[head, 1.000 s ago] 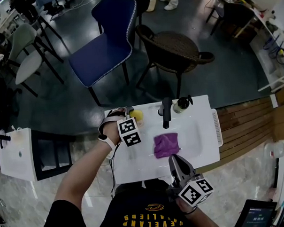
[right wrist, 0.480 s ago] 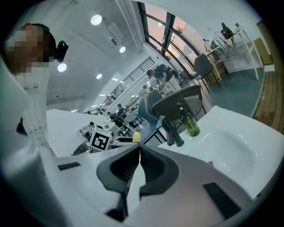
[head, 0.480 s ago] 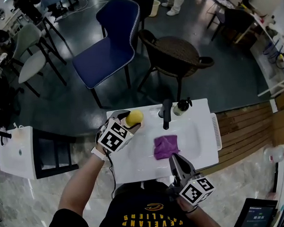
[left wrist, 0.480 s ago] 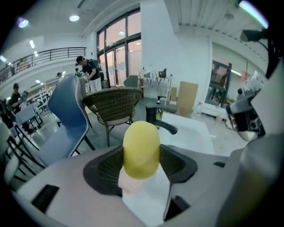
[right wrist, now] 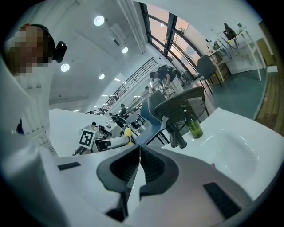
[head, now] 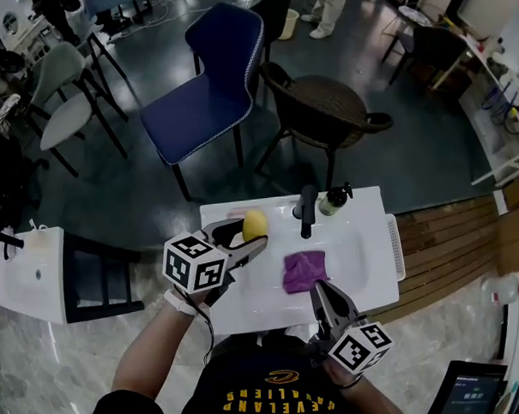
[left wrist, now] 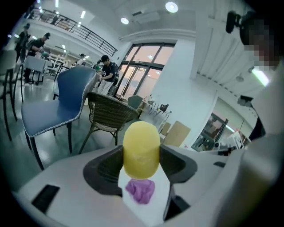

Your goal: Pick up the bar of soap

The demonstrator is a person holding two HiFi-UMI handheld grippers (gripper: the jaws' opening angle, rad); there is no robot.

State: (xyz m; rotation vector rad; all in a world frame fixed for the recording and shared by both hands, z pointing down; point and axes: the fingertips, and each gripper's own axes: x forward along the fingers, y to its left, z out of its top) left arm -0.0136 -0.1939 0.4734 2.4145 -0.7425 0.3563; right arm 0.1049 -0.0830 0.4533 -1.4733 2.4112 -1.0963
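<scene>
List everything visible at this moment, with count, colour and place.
bar of soap: 1, yellow, between the left gripper's jaws, above the counter's left part
cloth: 1, purple, in the sink basin
faucet: 1, black, at the basin's far edge
pump bottle: 1, olive green with black pump, just right of the faucet
sink counter: 1, white, in front of the person
blue chair: 1, blue, on the floor beyond the counter
wicker chair: 1, dark, right of the blue chair
pale chair: 1, light, far left
left gripper: 1, shut on the soap
right gripper: 1, jaws together, empty, at the counter's near edge
</scene>
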